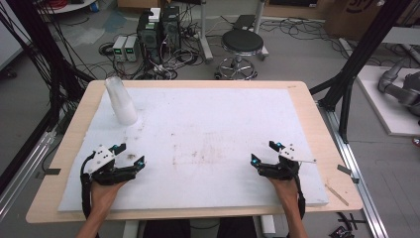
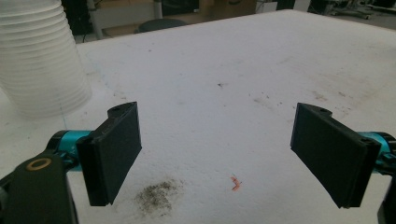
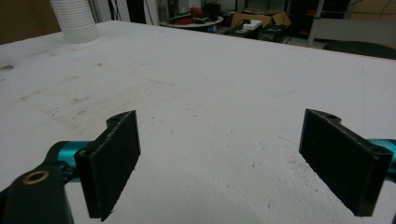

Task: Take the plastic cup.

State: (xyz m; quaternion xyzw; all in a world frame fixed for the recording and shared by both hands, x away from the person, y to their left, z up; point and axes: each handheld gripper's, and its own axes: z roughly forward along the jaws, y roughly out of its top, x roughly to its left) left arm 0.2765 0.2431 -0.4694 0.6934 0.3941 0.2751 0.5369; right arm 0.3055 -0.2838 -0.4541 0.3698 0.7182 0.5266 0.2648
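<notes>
Hidden or unclear: the person's forearms are cut off at the bottom edge of the high view; the stack of white cups (image 1: 121,100) is cropped at the top in both gripper views; whether either gripper touches the board cannot be told.

1. Left gripper (image 1: 130,154), near edge, left side, held in the left hand (image 1: 102,192). Jaws spread wide, nothing between them. In the left gripper view the gap (image 2: 217,154) frames bare board, with a dark smudge (image 2: 158,195) and a small orange scrap (image 2: 235,182) lying on it.

2. Right gripper (image 1: 263,151), near edge, right side, held in the right hand (image 1: 285,188). Jaws spread wide and empty; the right gripper view (image 3: 219,163) shows plain white surface between them.

3. White foam board (image 1: 208,134), stained and speckled, covering most of the wooden table (image 1: 317,134).

4. Stack of white cups, ribbed, upside down, leaning, at the board's far left corner, well apart from both grippers.

5. Beyond the table: black stool (image 1: 242,43), computer towers (image 1: 158,29), tangled cables on the floor
</notes>
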